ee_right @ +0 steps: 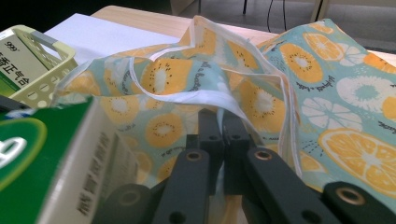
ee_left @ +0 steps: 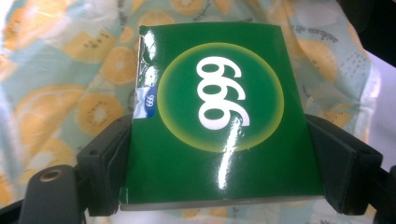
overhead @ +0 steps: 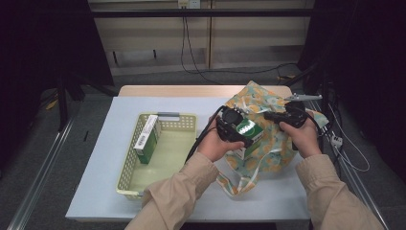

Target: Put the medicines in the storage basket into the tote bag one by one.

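Note:
A glossy green box marked 999 sits between the black jaws of my left gripper, whose pads press on its two sides. In the high view the left gripper holds the green box just over a fruit-print cloth bag at the table's right. My right gripper is shut on the bag's white-hemmed rim, lifting it; in the high view the right gripper is at the bag's far side. The green box shows close at the left of the right gripper view.
A pale yellow-green basket stands at the left on the white table cover, with a second green and white box upright inside it. The basket's corner shows beyond the bag. Cables run along the table's right edge.

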The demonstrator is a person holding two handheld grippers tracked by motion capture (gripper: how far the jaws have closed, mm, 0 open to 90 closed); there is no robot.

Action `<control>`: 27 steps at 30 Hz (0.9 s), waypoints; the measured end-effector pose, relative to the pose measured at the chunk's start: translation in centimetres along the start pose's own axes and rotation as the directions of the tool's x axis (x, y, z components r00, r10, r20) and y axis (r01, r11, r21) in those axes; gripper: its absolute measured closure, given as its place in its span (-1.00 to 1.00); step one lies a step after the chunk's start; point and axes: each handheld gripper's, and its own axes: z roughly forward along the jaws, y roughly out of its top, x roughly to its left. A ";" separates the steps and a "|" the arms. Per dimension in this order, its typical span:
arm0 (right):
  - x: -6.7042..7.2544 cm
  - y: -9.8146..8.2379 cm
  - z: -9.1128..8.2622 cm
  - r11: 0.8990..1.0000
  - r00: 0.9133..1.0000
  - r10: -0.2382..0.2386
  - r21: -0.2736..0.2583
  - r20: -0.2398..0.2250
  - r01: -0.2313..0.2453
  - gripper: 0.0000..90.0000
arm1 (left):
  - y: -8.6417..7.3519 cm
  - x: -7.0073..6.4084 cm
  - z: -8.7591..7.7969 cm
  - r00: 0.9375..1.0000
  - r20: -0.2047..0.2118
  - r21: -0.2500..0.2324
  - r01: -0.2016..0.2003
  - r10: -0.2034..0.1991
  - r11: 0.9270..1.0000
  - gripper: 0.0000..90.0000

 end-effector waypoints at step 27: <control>-0.5 0.3 -0.9 1.000 1.000 0.015 -0.020 0.003 -0.014 1.00 | 0.7 0.1 7.1 0.997 -0.071 -0.002 0.020 -0.020 1.000 -0.63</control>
